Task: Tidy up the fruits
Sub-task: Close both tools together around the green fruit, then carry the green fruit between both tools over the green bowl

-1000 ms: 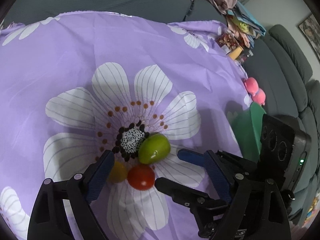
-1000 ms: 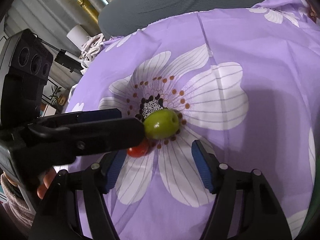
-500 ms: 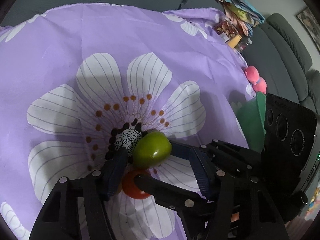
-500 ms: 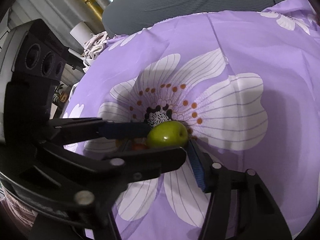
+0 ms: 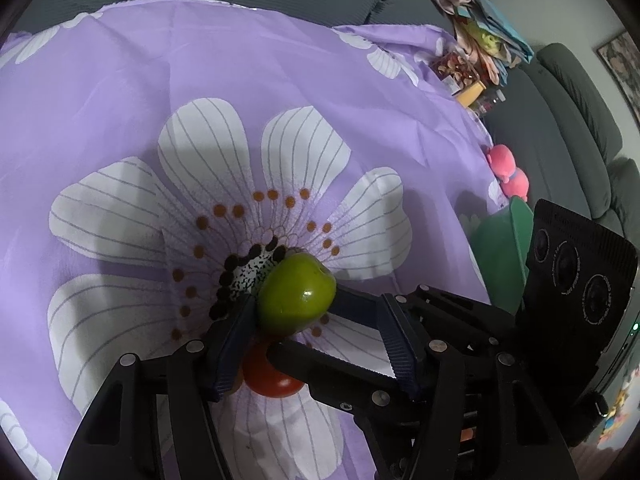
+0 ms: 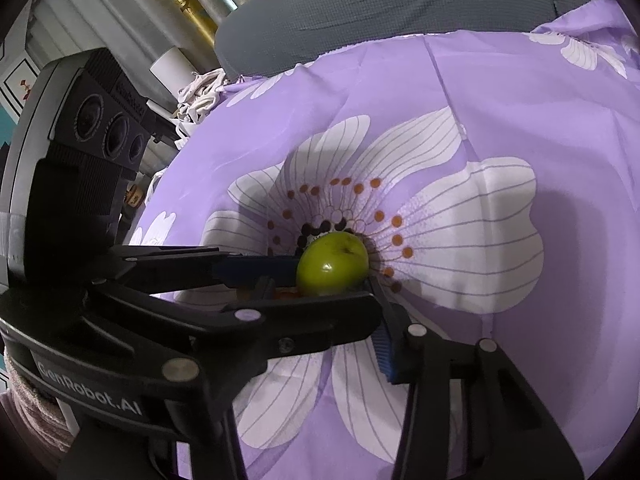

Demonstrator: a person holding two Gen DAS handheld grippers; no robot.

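Note:
A green fruit [image 5: 297, 298] lies on the purple flowered cloth [image 5: 224, 92] at the middle of a big white flower. A red tomato [image 5: 267, 376] lies just in front of it, partly hidden by gripper fingers. My left gripper [image 5: 316, 344] is open, its left pad beside the green fruit. My right gripper [image 6: 324, 312] crosses it from the right; its jaws stand apart and its right fingertip [image 6: 374, 282] is at the green fruit [image 6: 333, 264]. Only a sliver of the tomato [image 6: 286, 293] shows there.
A green board [image 5: 500, 256] stands at the cloth's right edge, with a pink soft toy [image 5: 508, 172] behind it. Clutter [image 5: 472, 68] sits on the grey sofa [image 5: 560, 128] at the back right. A white roll [image 6: 172, 68] and curtains stand at the back left.
Both grippers moved forward and closer together around the fruits. They now cross each other at the green fruit, and the tomato and yellow fruit have gone behind the fingers.

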